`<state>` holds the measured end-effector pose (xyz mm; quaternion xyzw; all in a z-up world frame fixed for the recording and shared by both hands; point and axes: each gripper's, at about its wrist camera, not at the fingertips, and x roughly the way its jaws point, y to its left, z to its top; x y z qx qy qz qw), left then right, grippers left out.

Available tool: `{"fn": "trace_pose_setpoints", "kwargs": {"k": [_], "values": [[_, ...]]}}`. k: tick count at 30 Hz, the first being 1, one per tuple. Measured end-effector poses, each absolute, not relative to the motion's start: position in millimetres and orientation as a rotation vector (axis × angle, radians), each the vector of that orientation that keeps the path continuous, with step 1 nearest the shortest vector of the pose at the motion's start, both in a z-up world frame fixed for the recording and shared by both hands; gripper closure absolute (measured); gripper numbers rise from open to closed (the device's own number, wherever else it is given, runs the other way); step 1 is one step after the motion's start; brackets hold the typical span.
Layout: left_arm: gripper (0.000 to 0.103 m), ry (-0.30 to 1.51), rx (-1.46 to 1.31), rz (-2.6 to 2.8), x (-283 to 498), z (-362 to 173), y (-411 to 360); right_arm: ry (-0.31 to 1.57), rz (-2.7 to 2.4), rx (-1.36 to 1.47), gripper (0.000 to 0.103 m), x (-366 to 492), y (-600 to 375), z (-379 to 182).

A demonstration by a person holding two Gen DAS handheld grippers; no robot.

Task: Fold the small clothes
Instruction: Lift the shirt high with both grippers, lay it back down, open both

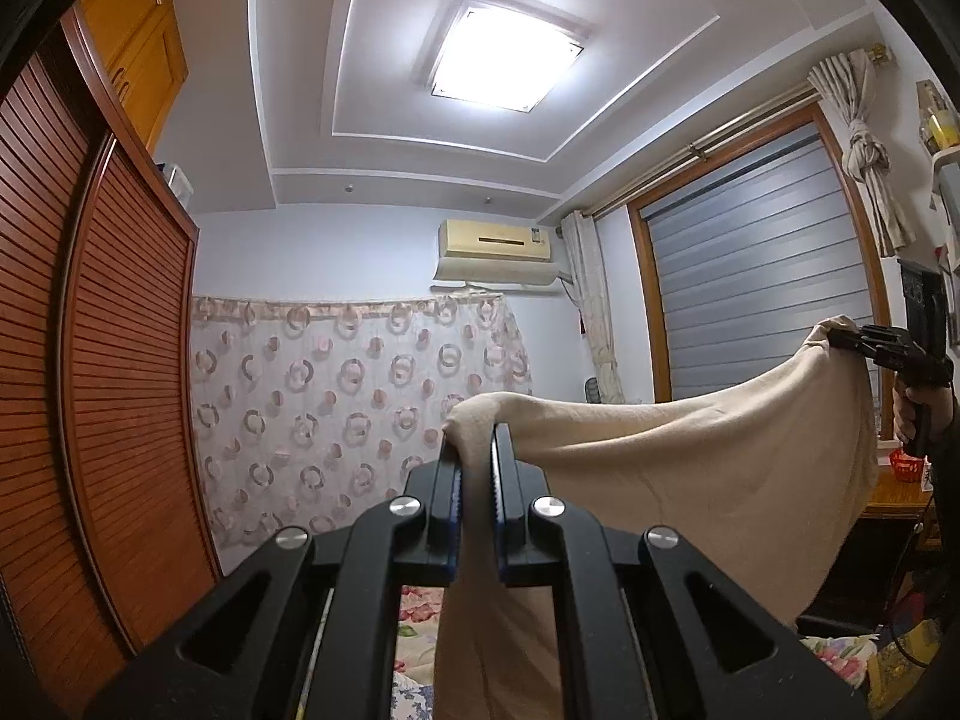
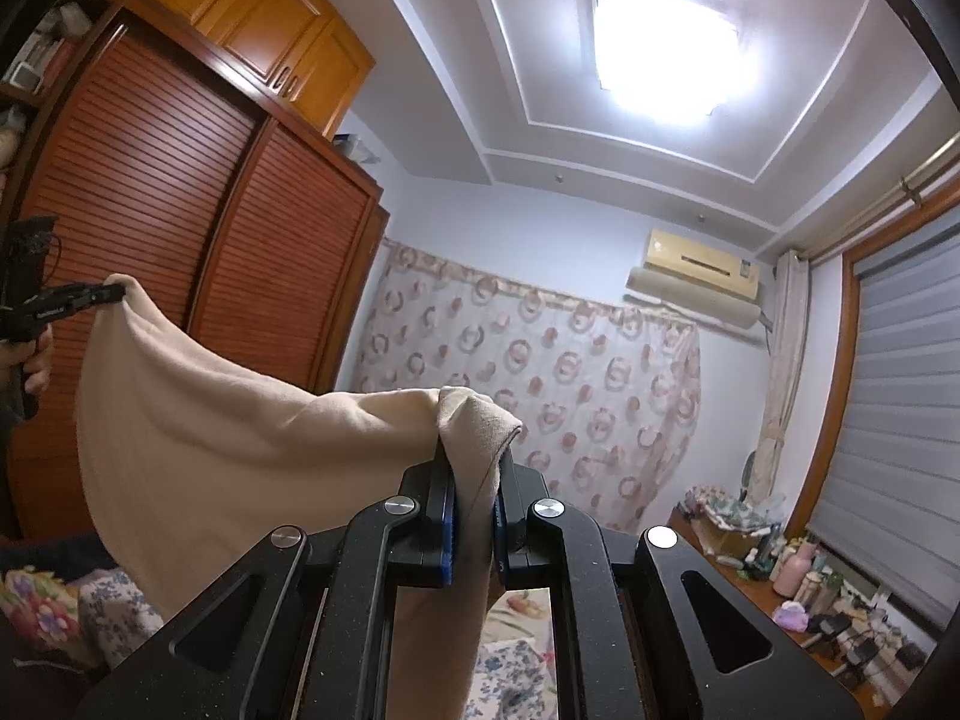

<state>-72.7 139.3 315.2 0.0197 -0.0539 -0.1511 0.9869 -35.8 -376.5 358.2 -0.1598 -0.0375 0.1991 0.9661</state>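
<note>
From the left wrist view, we have the left hand-held gripper (image 1: 475, 450) clamped nearly shut on one top corner of the beige garment (image 1: 690, 480). The cloth stretches rightward from there to the right hand-held gripper (image 1: 840, 339), which pinches the other corner, so the garment hangs in the air between the two, sagging in the middle, well above the floral bed (image 1: 420, 606) glimpsed below it. Behind the garment stand the patterned curtain (image 1: 336, 396) and the slatted wardrobe (image 1: 120, 324).

From the right wrist view, we see the right hand-held gripper (image 2: 474, 474) closed tight on a bunched corner of the garment (image 2: 228, 438), with the left hand-held gripper (image 2: 114, 293) gripping the far corner to the garment's left.

We judge the folding barely begun: the garment is lifted and spread, with no fold visible yet; laying it down and folding remain.
</note>
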Motion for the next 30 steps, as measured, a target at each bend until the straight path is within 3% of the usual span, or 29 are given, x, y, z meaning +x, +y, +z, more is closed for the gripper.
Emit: {"fn": "trace_pose_setpoints", "kwargs": {"k": [11,20,30], "values": [[0.097,0.02,0.045,-0.272,7,269,131,0.054,0.388,-0.327,0.097,47,-373,325],[0.097,0.276,0.012,-0.244,155,134,127,0.331,0.403,-0.321,0.097,212,-363,187],[0.097,0.514,-0.02,-0.222,287,39,109,0.579,0.382,-0.321,0.097,365,-344,63]]}}
